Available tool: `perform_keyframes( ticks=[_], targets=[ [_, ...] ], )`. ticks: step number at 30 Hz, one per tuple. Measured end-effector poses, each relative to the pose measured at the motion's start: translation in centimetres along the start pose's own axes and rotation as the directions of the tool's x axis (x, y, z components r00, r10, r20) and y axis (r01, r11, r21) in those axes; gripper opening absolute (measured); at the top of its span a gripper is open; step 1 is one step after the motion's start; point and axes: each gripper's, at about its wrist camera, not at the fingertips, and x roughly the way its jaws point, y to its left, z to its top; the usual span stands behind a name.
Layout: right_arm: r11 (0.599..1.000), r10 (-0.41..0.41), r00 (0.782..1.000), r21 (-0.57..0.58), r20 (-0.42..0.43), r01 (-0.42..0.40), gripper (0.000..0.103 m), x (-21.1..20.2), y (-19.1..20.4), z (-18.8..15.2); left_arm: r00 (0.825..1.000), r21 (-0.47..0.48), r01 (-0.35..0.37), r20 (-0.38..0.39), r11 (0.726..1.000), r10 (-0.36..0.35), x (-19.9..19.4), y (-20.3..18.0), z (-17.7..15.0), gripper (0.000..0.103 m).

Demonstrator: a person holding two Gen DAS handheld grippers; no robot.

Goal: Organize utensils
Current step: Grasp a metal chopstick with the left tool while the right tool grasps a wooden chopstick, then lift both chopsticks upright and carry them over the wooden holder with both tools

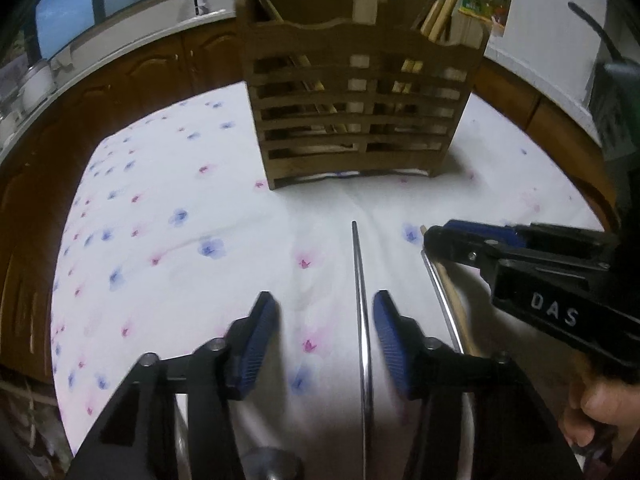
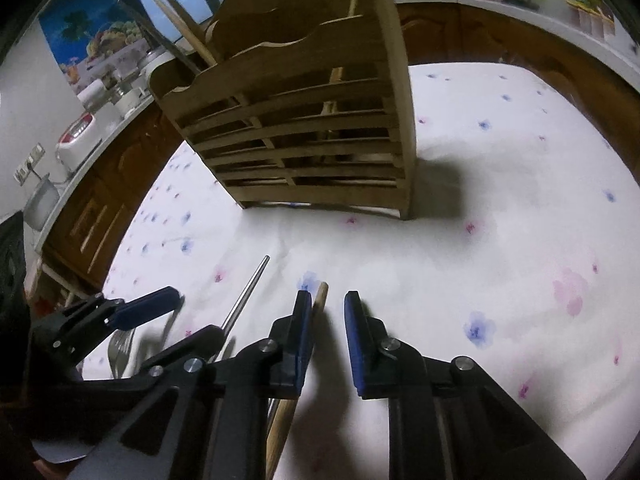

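A slatted wooden utensil holder (image 1: pixel 356 100) stands at the far middle of the table, with chopsticks and utensils in it; it also shows in the right wrist view (image 2: pixel 304 120). My left gripper (image 1: pixel 325 316) is open low over the cloth, with a metal rod handle (image 1: pixel 362 312) lying between its fingers, close to the right one. My right gripper (image 2: pixel 328 312) is open, with a wooden chopstick (image 2: pixel 316 308) lying against its left finger. The right gripper (image 1: pixel 436 240) also shows in the left wrist view, over a second metal handle (image 1: pixel 442 300) and the wooden stick (image 1: pixel 456 300).
A white cloth with blue and pink flowers (image 1: pixel 180 220) covers the table. A fork (image 2: pixel 120 350) lies by the left gripper (image 2: pixel 156 308). Brown cabinets (image 1: pixel 140 68) and a cluttered counter (image 2: pixel 92 112) ring the table.
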Motion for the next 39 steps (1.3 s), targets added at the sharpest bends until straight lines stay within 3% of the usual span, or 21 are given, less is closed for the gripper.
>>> perform_keyframes(
  ticks=[10,14,20,27,32,39],
  targets=[
    [0.984,-0.074,0.997,-0.163,-0.027,0.069,0.015,0.2,1.7,-0.2,1.000,0.049,-0.009,-0.007,0.999,0.010,1.9,-0.3,1.8,0.043],
    [0.967,-0.112,0.994,-0.230,-0.008,0.107,0.014,0.3,2.4,-0.5,1.000,0.097,0.021,-0.003,0.995,-0.020,2.0,-0.8,2.0,0.007],
    [0.990,-0.027,1.000,-0.135,-0.012,0.025,0.005,-0.8,0.7,-0.4,1.000,0.086,0.016,0.011,0.996,-0.017,1.5,-0.7,1.8,0.004],
    [0.997,0.067,0.996,-0.050,0.065,-0.064,0.004,-5.2,-0.3,-0.1,0.989,-0.012,0.117,0.092,0.993,-0.116,-2.9,1.3,1.2,0.003],
    [0.994,0.100,0.984,-0.048,0.151,-0.094,0.004,-9.2,0.1,0.1,0.971,-0.051,0.176,0.173,0.983,-0.165,-7.0,2.4,0.3,0.003],
    [0.994,0.109,0.960,-0.061,0.257,-0.096,0.004,-13.3,1.4,0.6,0.943,-0.084,0.210,0.281,0.974,-0.179,-13.5,3.8,-1.6,0.003]
  ],
)
